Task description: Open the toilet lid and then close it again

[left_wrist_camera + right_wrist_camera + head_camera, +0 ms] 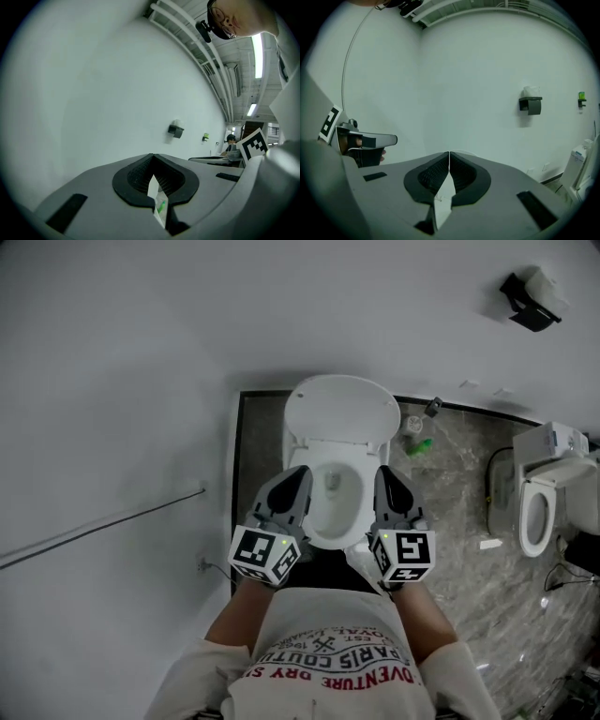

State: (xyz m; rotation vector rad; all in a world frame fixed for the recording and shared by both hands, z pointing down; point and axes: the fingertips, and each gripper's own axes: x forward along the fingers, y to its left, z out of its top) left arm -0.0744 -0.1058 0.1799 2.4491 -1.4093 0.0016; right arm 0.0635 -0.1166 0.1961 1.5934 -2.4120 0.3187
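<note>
The white toilet (330,521) stands against the wall in the head view. Its lid (339,411) is raised and leans back on the wall, so the bowl shows. My left gripper (298,474) hangs over the bowl's left rim and my right gripper (386,474) over the right rim; neither touches the lid. In the left gripper view the left gripper (153,157) has its jaws pressed together with nothing held. The right gripper (449,154) is likewise shut and empty, pointing at the bare wall.
A second toilet (544,493) stands at the right on the marble floor. A green bottle (419,446) lies beside the toilet's base. A black paper holder (532,298) hangs on the wall, and a cable (103,521) runs along the left wall. A person (230,140) sits far off.
</note>
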